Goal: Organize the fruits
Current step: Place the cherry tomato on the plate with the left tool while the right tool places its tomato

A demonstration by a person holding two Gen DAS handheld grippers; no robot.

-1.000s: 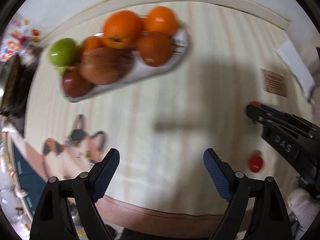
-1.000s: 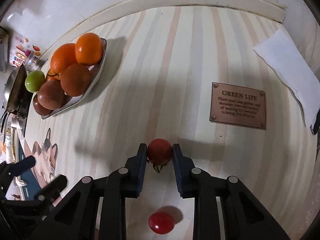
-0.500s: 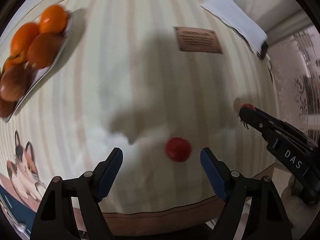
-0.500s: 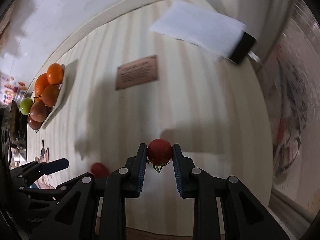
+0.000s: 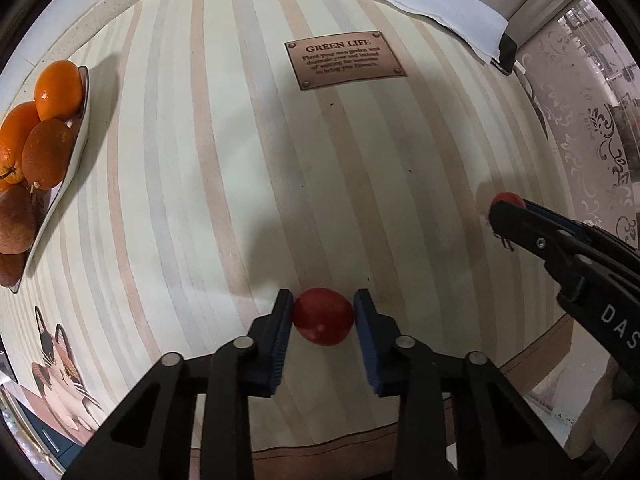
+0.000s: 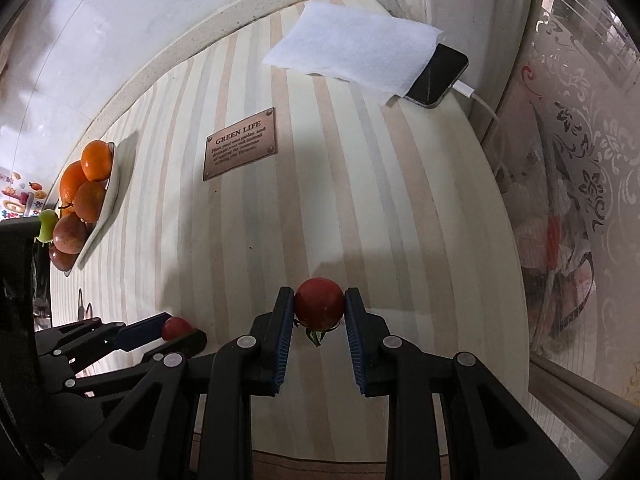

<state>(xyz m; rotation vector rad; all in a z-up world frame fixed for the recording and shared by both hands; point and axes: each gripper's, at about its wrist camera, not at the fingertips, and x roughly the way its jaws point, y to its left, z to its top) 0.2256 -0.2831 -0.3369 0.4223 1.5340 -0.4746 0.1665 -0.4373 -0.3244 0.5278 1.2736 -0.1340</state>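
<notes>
Your left hand-held gripper (image 5: 323, 320) has just closed its jaws on the stemless cherry tomato (image 5: 323, 316), w/ the fruit low over the striped counter (image 5: 240, 160), near edge. Your right hand-held gripper (image 6: 319, 310) is clamped on the stemmed cherry tomato (image 6: 319, 303), just right of it. Step in hand: pickup, both loaded. Next, probably lift & carry both far left to the fruit tray (image 5: 76, 136), finding gaps btw the oranges (image 5: 48, 152) w/o knocking any off.
</notes>
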